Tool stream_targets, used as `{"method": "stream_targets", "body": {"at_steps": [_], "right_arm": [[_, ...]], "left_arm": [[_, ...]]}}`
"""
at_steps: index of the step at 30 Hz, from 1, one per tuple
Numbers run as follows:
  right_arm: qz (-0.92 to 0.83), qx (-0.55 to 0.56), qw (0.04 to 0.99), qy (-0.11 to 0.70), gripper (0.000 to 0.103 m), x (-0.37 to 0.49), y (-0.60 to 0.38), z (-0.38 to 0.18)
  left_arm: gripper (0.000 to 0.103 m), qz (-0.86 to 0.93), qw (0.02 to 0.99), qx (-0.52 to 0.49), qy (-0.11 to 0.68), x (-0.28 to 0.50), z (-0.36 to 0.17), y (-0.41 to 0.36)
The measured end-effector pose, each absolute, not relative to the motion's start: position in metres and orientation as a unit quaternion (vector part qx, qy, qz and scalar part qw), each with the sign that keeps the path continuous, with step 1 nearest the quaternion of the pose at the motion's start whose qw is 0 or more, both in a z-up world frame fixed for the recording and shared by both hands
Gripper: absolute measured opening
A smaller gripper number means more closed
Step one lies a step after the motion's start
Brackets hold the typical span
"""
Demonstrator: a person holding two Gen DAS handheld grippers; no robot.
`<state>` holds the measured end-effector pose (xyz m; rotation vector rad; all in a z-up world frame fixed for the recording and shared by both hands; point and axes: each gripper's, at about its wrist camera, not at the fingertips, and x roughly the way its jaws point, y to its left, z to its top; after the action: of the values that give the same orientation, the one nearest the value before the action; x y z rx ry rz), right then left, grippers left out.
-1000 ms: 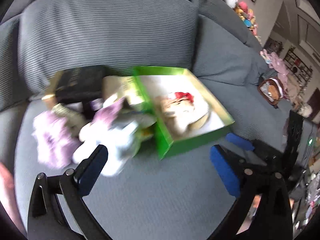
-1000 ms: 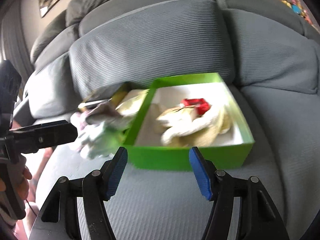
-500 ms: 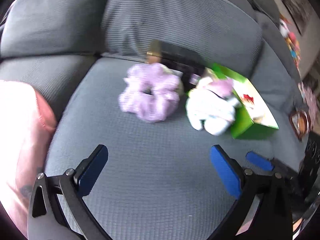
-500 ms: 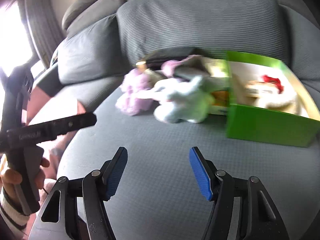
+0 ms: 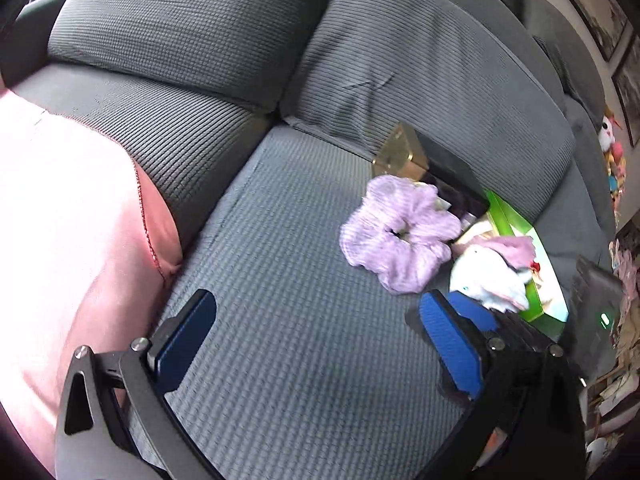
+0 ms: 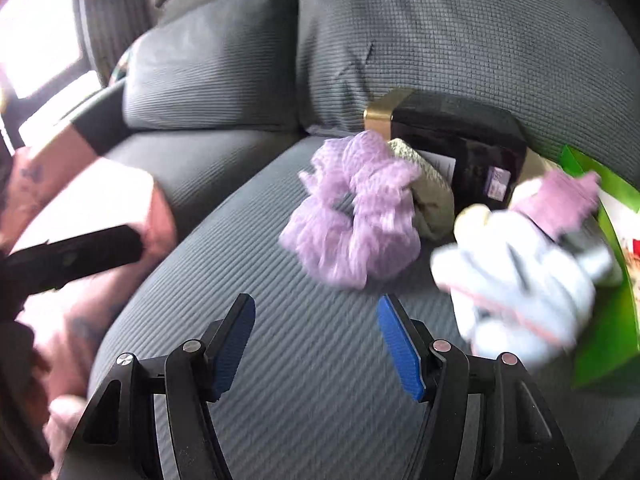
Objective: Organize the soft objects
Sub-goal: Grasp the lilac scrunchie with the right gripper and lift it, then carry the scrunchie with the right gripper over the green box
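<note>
Left gripper (image 5: 316, 344) and right gripper (image 6: 316, 344): both released, empty, above sofa seat (image 5: 304, 264). Scrunchie (image 5: 396, 236) on seat, just left of green box (image 5: 548, 280); white plush (image 5: 488, 276) against box; black box (image 6: 456, 144) behind scrunchie.

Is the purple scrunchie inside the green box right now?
No, the purple scrunchie lies on the gray sofa seat, outside the green box, near the white plush toy.
</note>
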<state>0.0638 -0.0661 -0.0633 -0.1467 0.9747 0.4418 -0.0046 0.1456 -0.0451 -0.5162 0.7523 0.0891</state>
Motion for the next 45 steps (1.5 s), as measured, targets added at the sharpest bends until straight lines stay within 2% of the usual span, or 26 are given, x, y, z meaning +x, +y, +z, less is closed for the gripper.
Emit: {"method": "stream_targets", "body": {"at_steps": [6,8,9,10,12,15,23,31,32,33,34,35,36,37,40,41,42,43,45], "right_arm": [[0.163,-0.091,0.863,0.469,0.065,0.095,-0.048,-0.078],[0.162,-0.091,0.861,0.474,0.046,0.1,-0.048,-0.085],[0.168,-0.09,0.857,0.478,0.029,0.103,-0.047,-0.087],[0.169,-0.094,0.853,0.484,0.017,0.105,-0.046,-0.09],[0.183,-0.098,0.849,0.485,0.006,0.103,-0.046,-0.093],[0.202,-0.102,0.848,0.479,0.005,0.092,-0.051,-0.087],[0.269,-0.075,0.816,0.506,0.005,0.015,-0.097,-0.056],[0.241,-0.057,0.804,0.54,0.007,-0.022,-0.156,-0.047],[0.238,-0.055,0.806,0.539,0.01,-0.023,-0.159,-0.046],[0.231,-0.053,0.809,0.537,0.019,-0.026,-0.165,-0.045],[0.224,-0.055,0.811,0.538,0.037,-0.026,-0.169,-0.045],[0.216,-0.057,0.812,0.538,0.046,-0.027,-0.171,-0.046],[0.213,-0.057,0.814,0.538,0.06,-0.025,-0.171,-0.045],[0.209,-0.056,0.816,0.536,0.063,-0.025,-0.172,-0.045],[0.212,-0.053,0.819,0.53,0.063,-0.026,-0.173,-0.047],[0.211,-0.053,0.82,0.529,0.063,-0.025,-0.172,-0.048],[0.212,-0.052,0.82,0.529,0.063,-0.024,-0.172,-0.05],[0.214,-0.049,0.821,0.527,0.063,-0.027,-0.174,-0.051],[0.217,-0.041,0.821,0.527,0.063,-0.027,-0.174,-0.054]], "left_arm": [[0.102,0.038,0.894,-0.255,0.366,0.006,-0.052,0.158],[0.102,0.036,0.893,-0.259,0.367,0.008,-0.054,0.161],[0.102,0.033,0.892,-0.261,0.368,0.008,-0.055,0.161],[0.102,0.031,0.891,-0.261,0.37,0.009,-0.057,0.162],[0.102,0.025,0.889,-0.26,0.376,0.01,-0.058,0.16],[0.102,0.004,0.885,-0.262,0.384,0.012,-0.06,0.156],[0.102,-0.099,0.862,-0.239,0.435,0.017,-0.072,0.105],[0.102,-0.164,0.848,-0.169,0.475,0.014,-0.084,0.027],[0.102,-0.165,0.849,-0.163,0.474,0.014,-0.084,0.021],[0.101,-0.166,0.85,-0.158,0.474,0.014,-0.084,0.016],[0.101,-0.168,0.85,-0.155,0.474,0.015,-0.085,0.013],[0.1,-0.169,0.85,-0.154,0.475,0.016,-0.086,0.01],[0.1,-0.169,0.85,-0.154,0.476,0.017,-0.084,0.008],[0.1,-0.171,0.849,-0.156,0.475,0.018,-0.085,0.007],[0.09,-0.173,0.848,-0.16,0.475,0.023,-0.086,0.004],[0.084,-0.173,0.847,-0.163,0.476,0.025,-0.087,0.004],[0.074,-0.172,0.847,-0.166,0.474,0.026,-0.087,0.004],[0.068,-0.172,0.848,-0.169,0.472,0.026,-0.086,0.004],[0.048,-0.173,0.847,-0.173,0.471,0.026,-0.084,0.004]]}}
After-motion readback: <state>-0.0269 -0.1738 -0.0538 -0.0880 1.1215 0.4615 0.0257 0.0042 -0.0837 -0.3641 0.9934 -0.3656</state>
